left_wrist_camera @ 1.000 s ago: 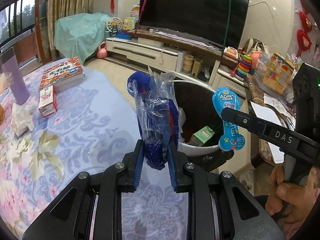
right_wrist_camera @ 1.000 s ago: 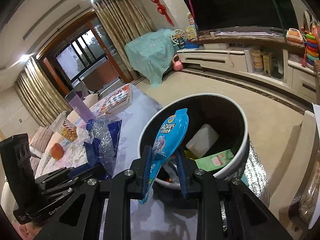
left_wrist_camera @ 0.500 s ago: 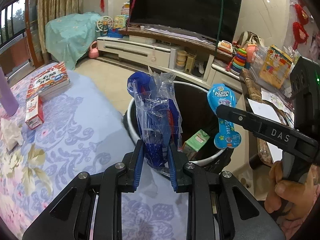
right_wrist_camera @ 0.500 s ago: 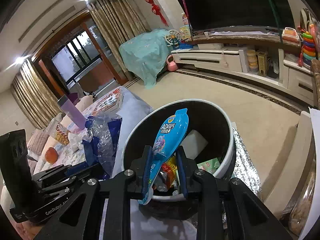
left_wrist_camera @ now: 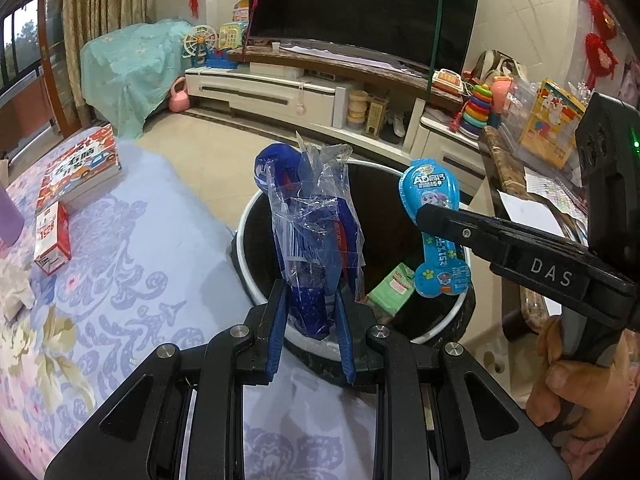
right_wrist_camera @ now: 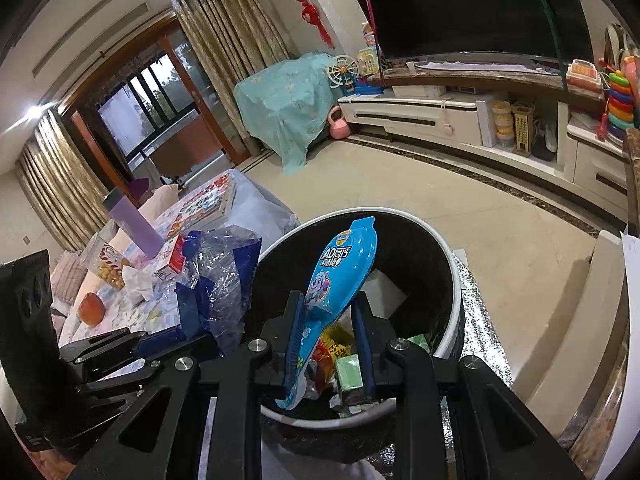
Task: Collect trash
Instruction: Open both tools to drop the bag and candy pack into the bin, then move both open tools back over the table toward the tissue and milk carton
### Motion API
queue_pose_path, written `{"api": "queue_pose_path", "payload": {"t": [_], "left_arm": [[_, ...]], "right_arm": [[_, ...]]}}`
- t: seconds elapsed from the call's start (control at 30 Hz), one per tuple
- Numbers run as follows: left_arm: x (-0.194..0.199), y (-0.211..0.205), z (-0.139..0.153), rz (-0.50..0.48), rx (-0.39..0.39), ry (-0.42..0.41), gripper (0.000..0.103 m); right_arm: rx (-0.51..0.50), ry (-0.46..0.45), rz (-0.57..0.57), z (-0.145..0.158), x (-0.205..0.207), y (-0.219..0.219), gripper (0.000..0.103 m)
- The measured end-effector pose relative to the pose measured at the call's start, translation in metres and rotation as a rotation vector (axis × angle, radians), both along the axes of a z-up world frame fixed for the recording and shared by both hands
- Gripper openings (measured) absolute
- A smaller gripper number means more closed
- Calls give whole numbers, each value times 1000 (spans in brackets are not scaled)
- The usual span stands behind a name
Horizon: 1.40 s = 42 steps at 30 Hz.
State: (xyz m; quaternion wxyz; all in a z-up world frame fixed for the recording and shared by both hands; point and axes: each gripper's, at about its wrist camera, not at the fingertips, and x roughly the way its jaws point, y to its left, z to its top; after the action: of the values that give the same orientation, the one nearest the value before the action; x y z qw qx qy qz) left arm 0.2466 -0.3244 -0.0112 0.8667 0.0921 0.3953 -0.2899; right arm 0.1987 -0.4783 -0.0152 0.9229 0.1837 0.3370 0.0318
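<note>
**Q:** Left gripper [left_wrist_camera: 312,316], with its black body and blue-padded fingers: what is its state?

**A:** Its jaws are clamped on a crumpled clear-and-blue plastic wrapper [left_wrist_camera: 316,240], which stands upright between the pads. The wrapper's lower end sits over the near rim of the round, white-rimmed, black-lined trash bin [left_wrist_camera: 256,216], taken as the landmark for this figure.

**Q:** And the right gripper [right_wrist_camera: 328,344]?

**A:** Its jaws are closed on a light-blue, bone-shaped snack packet printed with a cartoon puppy [right_wrist_camera: 340,280]. The packet tilts up and away from the pads, directly above the bin's open mouth. In the left wrist view the same packet [left_wrist_camera: 436,232] hangs over the bin's right side, pinched near its middle by the black finger.

**Q:** What lies inside the bin?

**A:** A green carton [right_wrist_camera: 350,372], a white flat piece [right_wrist_camera: 384,292] and red-and-yellow wrappers [right_wrist_camera: 332,344].

**Q:** What lies to the left of the bin?

**A:** A table under a lilac floral cloth [left_wrist_camera: 132,264], touching or nearly touching the bin. On it are a red-and-white picture book [left_wrist_camera: 80,164], a small red-and-white box [left_wrist_camera: 52,236] and a crumpled white tissue [left_wrist_camera: 16,280].

**Q:** Is a person visible?

**A:** A hand [left_wrist_camera: 568,372] grips the right gripper's handle, to the right of the bin.
</note>
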Motion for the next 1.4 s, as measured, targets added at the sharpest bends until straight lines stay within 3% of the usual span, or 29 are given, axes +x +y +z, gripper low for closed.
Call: {"api": "queue_pose_path", "payload": {"t": [0.43,0.53,0.6,0.73,0.8,0.87,0.97,1.07,1.4], "left_arm": [[10,-7,-6,5,11,35,24],[10,-7,-5,6,7,37,31],[9,-6,-4,11,6,33,43],[6,3,-2,27,2,19,48],[4,9,-2,38,-4,16,50],[1,21,-2,60,-16,16,52],[-3,41,-3,98,-42,23,55],[-8,63,-5,145,-61,36,62],[-20,148,-16,308,-108,71,63]], "right_arm": [[20,32,-17,-7,9,-9,27],[26,44,-25,-8,10,-13,29],[28,49,-30,-9,11,-14,29],[37,41,-46,-6,7,-17,46],[38,35,-52,-3,5,-17,48],[52,28,-53,-1,2,-17,68],[61,9,-55,3,-6,-11,87],[69,-2,-49,6,-10,-2,96],[44,2,12,10,-16,53,101]]}}
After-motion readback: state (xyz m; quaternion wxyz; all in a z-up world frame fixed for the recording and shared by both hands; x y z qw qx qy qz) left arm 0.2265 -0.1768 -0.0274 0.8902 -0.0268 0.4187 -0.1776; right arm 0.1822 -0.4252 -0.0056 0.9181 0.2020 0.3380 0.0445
